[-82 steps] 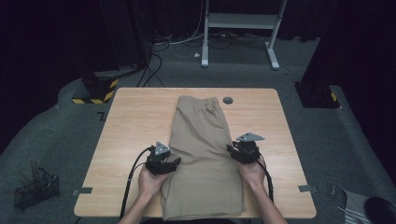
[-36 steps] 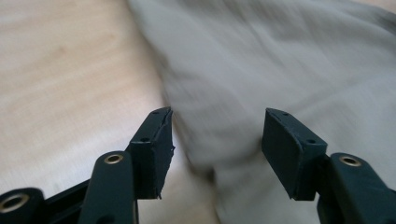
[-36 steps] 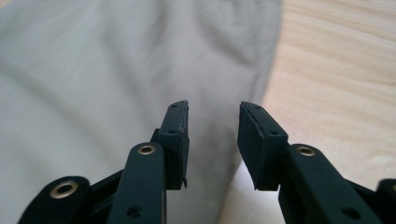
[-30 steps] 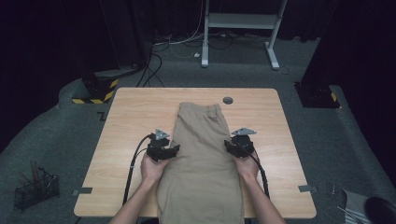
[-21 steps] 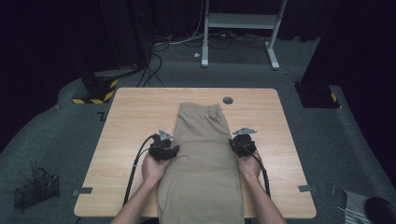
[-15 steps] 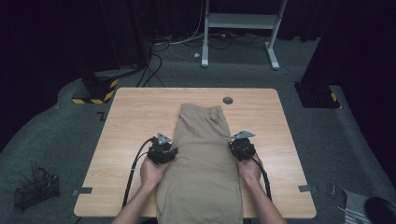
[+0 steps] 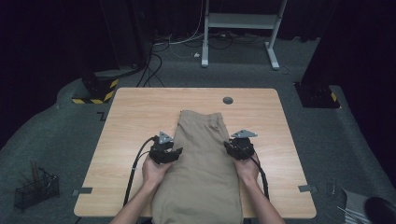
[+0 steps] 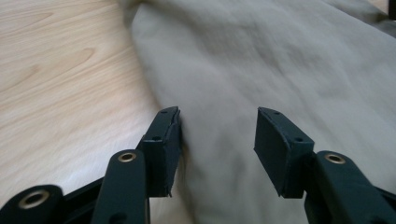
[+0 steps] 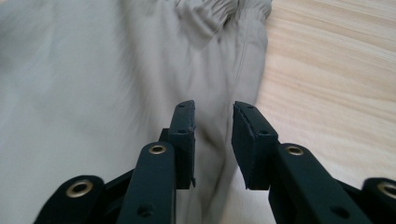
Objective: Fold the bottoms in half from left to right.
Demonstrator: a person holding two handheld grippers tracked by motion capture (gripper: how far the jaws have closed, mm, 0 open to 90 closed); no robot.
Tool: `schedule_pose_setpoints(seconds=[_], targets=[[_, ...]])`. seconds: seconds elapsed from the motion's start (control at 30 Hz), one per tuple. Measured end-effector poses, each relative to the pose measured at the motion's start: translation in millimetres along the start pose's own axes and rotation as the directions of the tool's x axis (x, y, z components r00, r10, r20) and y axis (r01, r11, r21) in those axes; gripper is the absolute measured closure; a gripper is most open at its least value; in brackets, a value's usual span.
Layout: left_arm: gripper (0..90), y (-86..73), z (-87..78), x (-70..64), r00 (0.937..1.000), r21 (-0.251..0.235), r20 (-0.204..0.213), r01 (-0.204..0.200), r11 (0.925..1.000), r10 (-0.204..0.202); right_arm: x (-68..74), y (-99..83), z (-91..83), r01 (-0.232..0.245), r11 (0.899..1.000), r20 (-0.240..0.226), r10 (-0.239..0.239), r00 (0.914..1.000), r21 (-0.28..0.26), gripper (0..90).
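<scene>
Khaki trousers (image 7: 203, 158) lie lengthwise down the middle of the wooden table (image 7: 130, 116), waistband at the far end near a small dark grommet (image 7: 228, 100), legs running toward the person and over the near edge. Left gripper (image 7: 164, 152) sits at the left edge of the cloth, right gripper (image 7: 239, 145) at the right edge, roughly level with each other about halfway along the garment. In the left gripper view the jaws stand spread, one pad at the fabric edge and one over the cloth, nothing between them pinched yet. In the right gripper view the jaws stand narrowly parted over the side seam, with the gathered waistband (image 9: 219, 11) ahead; the gap is bare, so no hold there either. Judgement: both hands look set to take the side edges for a fold or a shift. Risks from here: the left jaws, closing as they stand, may catch only the top layer, so the lower leg stays behind and the fold skews. The right jaws sit close to the seam and may slip off the edge on closing. If one side grips first and lifts, the cloth drags crooked; the hanging legs add pull toward the near edge.
</scene>
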State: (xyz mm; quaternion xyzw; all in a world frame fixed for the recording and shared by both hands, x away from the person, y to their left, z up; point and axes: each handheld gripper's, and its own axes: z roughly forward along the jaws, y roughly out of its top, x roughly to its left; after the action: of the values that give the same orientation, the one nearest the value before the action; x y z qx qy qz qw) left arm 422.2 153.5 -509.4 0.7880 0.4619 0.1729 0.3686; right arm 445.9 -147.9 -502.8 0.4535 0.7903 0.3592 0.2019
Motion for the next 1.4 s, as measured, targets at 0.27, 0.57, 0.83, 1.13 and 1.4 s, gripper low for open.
schedule_pose_setpoints(seconds=[0.27, 0.57, 0.83, 1.13, 1.4], targets=[[58.4, -6.8, 7.6, 0.1, 0.9975, 0.024, -0.046, -0.053, 0.9983, 0.055, -2.6, 5.5, 22.1, 0.033, 0.998, 0.04, -0.035, 0.9986, 0.058, 89.5], [50.4, -8.3, 1.4, 2.9, 0.9985, 0.028, -0.04, -0.036, 0.999, 0.037, -16.9, 4.2, 17.3, -0.014, 0.998, 0.066, 0.011, 0.9977, 0.058, 67.8], [44.3, -27.7, -35.7, -19.3, 0.9906, -0.048, 0.069, -0.115, 0.9922, 0.118, 21.6, -23.7, -33.7, 0.079, 0.997, -0.07, -0.078, 0.9945, 0.001, 63.4], [45.8, -34.2, -17.3, -22.4, 0.9912, 0.014, 0.035, -0.128, 0.9917, 0.127, 31.6, -34.9, -19.3, 0.116, 0.991, -0.068, -0.111, 0.9915, 0.071, 57.6], [45.5, 0.9, 15.3, -0.4, 0.998, 0.039, 0.001, -0.063, 0.9972, 0.063, 7.5, -1.6, 14.1, 0.088, 0.991, -0.057, -0.082, 0.995, 0.102, 54.4]])
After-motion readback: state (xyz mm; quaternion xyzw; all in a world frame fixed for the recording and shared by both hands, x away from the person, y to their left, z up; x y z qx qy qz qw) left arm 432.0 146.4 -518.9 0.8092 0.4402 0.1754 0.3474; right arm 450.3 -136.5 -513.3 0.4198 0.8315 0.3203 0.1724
